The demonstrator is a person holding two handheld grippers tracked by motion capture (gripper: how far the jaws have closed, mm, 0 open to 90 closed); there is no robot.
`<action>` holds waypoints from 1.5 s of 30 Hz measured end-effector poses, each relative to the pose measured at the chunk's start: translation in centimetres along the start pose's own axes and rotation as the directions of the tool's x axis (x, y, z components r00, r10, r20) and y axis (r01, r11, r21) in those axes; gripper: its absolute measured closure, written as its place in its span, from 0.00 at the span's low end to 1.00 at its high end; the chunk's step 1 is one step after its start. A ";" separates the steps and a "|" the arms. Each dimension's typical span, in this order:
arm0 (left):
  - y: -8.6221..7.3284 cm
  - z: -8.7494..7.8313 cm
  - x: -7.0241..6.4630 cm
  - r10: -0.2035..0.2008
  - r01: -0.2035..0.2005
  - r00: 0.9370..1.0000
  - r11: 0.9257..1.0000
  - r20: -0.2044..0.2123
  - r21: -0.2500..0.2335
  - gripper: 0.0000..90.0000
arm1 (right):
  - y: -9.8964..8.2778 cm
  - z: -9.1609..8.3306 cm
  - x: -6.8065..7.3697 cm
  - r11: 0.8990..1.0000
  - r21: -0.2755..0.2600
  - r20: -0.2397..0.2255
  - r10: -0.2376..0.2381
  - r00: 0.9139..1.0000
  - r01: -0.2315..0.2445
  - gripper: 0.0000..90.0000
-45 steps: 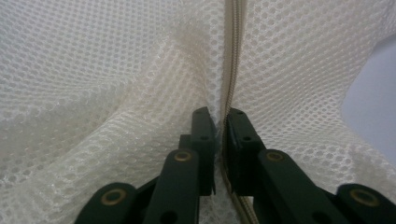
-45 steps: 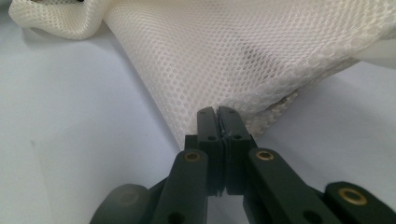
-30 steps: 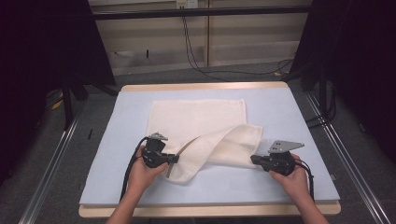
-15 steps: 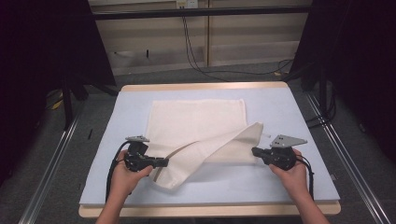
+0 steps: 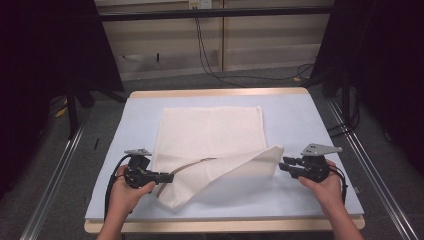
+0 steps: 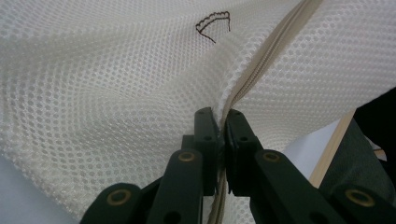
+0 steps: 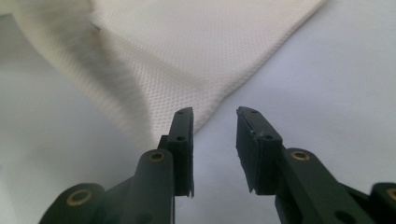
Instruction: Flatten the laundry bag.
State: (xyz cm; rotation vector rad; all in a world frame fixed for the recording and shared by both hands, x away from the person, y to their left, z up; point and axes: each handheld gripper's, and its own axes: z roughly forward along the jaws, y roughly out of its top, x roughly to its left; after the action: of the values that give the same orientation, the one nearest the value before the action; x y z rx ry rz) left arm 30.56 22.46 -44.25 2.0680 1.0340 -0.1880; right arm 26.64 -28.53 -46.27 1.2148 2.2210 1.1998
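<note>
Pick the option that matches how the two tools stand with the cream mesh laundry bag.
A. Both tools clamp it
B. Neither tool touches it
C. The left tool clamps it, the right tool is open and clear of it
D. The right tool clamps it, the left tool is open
C: the left tool is shut on the cream mesh laundry bag at its beige zipper edge, while the right tool, whose jaws have just been opening, has nothing between them.

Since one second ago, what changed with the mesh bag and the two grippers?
The left gripper, shut on the cream mesh bag at its zipper edge, moved left, stretching the fold. The right gripper has just been opening its jaws and released the bag's corner. The bag's far half stayed flat on the pale blue table.
</note>
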 end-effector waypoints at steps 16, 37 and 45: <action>-0.2 0.2 -0.3 0.014 -0.013 1.000 0.999 -0.011 0.029 0.94 | 0.8 4.7 1.8 0.990 0.128 -0.023 -0.054 0.998 0.057 0.54; 1.4 2.8 -0.9 0.074 -0.073 0.997 0.994 -0.017 0.077 0.94 | 2.2 5.2 -0.3 0.995 0.078 0.166 -0.070 0.984 0.058 0.98; 1.8 4.6 -1.7 0.113 -0.111 0.993 0.987 -0.013 0.116 0.94 | 1.6 4.1 -1.7 0.997 0.054 0.239 -0.074 0.968 0.062 0.98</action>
State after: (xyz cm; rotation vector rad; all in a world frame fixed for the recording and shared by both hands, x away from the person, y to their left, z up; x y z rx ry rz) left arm 31.74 17.47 -45.51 2.2299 0.9343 -0.1735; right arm 31.07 -27.36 -47.52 1.2202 2.1019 0.9257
